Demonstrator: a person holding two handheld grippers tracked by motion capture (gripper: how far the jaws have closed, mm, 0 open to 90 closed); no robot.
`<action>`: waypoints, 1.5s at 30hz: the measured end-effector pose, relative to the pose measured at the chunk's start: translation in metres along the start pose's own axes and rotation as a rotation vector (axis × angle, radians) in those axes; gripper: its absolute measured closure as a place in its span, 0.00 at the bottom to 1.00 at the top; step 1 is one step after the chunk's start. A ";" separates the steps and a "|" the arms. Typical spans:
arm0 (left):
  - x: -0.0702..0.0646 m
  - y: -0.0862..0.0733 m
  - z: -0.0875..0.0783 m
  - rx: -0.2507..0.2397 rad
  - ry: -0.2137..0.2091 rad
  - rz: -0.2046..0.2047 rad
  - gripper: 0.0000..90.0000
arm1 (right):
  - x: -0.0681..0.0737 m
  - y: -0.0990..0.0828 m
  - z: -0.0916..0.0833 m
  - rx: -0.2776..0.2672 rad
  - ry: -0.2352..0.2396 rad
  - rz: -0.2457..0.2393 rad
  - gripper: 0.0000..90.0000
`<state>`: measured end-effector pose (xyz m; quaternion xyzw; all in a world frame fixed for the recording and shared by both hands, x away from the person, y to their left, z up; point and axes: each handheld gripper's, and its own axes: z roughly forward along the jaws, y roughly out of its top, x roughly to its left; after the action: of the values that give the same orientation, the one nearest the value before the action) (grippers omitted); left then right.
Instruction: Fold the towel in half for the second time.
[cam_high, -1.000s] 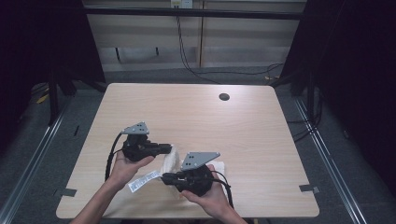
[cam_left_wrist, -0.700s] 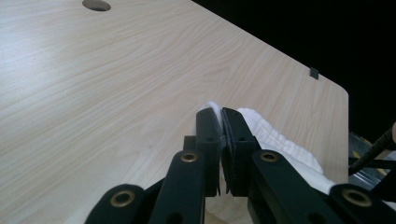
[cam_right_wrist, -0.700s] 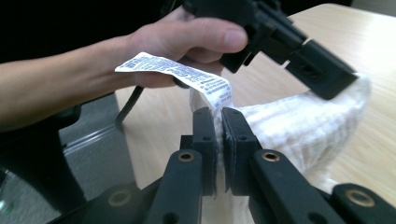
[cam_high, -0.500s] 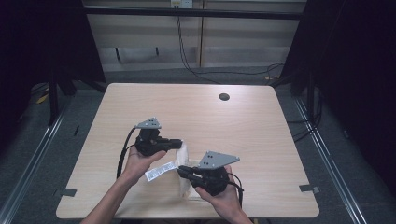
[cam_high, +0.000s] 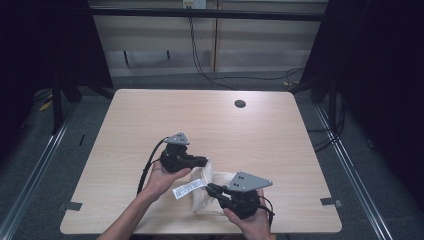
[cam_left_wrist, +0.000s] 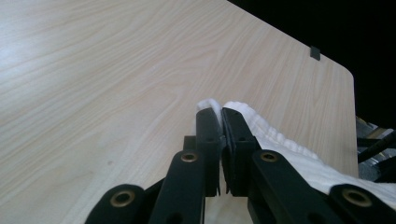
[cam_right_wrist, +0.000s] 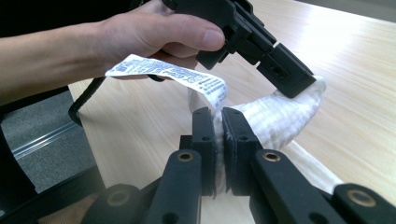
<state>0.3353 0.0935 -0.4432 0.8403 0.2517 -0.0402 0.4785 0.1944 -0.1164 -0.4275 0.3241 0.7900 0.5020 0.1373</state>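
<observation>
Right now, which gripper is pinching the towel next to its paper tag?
The right gripper: its shut jaws grip the white towel beside the printed tag. The left gripper holds another edge.

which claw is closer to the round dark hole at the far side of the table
Left. The left claw sits nearer the round dark hole; the right claw is closer to the person, at the table's near edge.

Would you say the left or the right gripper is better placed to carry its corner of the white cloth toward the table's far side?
Left, probably: the left gripper grips the cloth's farther edge, facing bare table.
</observation>
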 end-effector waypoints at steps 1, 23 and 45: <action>-0.001 0.000 0.001 0.007 -0.001 0.009 0.96 | 0.000 -0.002 -0.001 0.000 -0.004 -0.003 0.94; -0.002 -0.008 0.034 0.072 -0.024 -0.013 0.96 | -0.020 -0.029 0.000 0.127 0.024 0.065 0.93; -0.008 -0.006 0.067 0.124 -0.031 0.008 0.94 | -0.031 -0.053 -0.004 0.227 -0.039 0.127 0.87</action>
<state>0.3375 0.0375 -0.4816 0.8685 0.2379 -0.0668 0.4297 0.1957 -0.1549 -0.4762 0.3966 0.8167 0.4110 0.0828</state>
